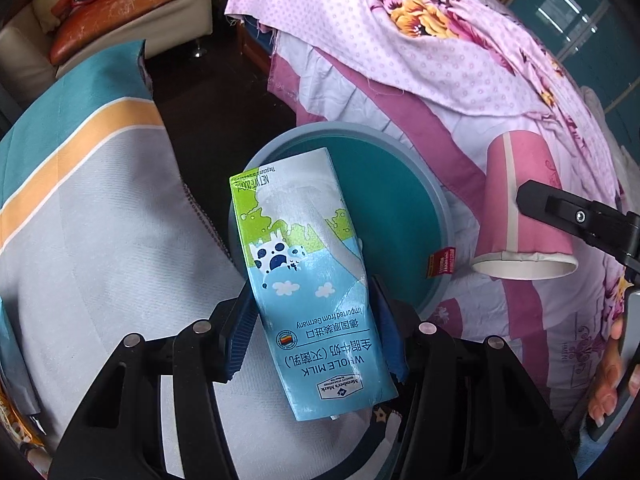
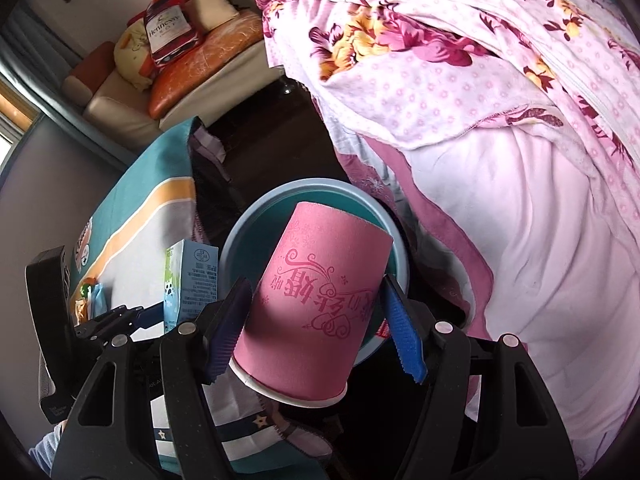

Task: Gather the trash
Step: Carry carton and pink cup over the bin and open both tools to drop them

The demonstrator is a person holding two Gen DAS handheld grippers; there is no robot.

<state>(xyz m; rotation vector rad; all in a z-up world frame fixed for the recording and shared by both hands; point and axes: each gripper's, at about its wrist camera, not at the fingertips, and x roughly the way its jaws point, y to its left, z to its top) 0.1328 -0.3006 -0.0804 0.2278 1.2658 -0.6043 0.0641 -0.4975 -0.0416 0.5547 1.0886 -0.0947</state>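
Just beyond both grippers sits the teal bin (image 1: 404,184); the left gripper (image 1: 316,344) pinches the milk carton (image 1: 308,280), the right gripper (image 2: 316,320) the pink paper cup (image 2: 320,296) (rim nearest the camera). Released off-centre, either could glance off the rim.

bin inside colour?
Teal inside, with a paler grey-blue rim; the bin shows best in the left wrist view.

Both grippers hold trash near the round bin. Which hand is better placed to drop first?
Left, probably. The left gripper holds the milk carton with its far end already over the blue bin. The right gripper's pink paper cup also overlaps the bin, but hangs nearer its rim.
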